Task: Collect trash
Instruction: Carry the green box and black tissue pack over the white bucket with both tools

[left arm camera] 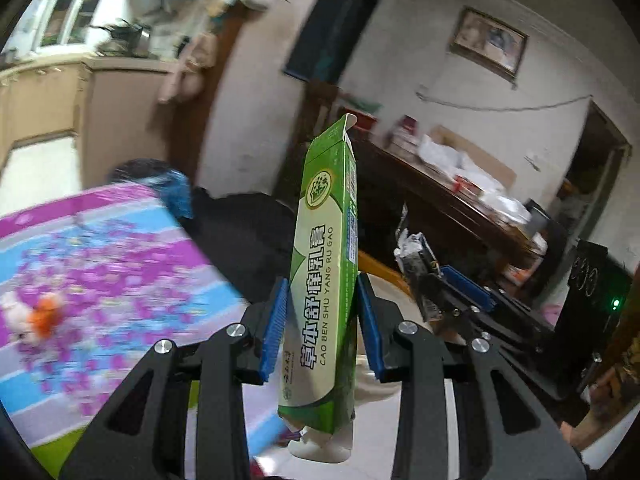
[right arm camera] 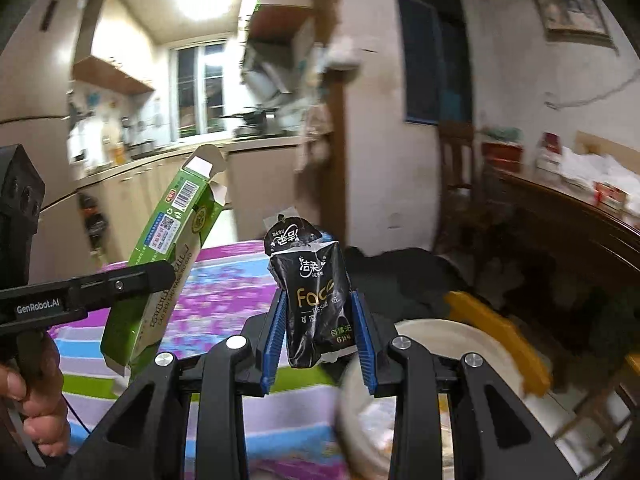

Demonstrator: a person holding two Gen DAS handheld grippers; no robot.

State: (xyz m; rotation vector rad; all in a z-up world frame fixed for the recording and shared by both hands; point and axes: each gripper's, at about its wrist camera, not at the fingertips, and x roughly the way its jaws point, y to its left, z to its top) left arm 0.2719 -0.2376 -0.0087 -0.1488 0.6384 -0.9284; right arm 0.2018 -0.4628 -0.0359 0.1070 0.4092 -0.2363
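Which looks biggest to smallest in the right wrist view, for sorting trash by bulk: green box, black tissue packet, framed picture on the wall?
1. Green box, longest in frame.
2. Black tissue packet, shorter, though nearest the camera.
3. Framed picture, smallest here, but far off, so its real size is unsure.

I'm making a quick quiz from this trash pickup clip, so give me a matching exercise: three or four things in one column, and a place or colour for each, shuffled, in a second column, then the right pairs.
Things
1. tall green cardboard box
2. crumpled black plastic tissue wrapper
3. purple and blue striped tablecloth
4. framed picture

Places
A. hanging on the wall
B. clamped in the right tool
C. spread over the table
D. clamped in the left tool

Pairs: 1-D, 2-B, 3-C, 4-A
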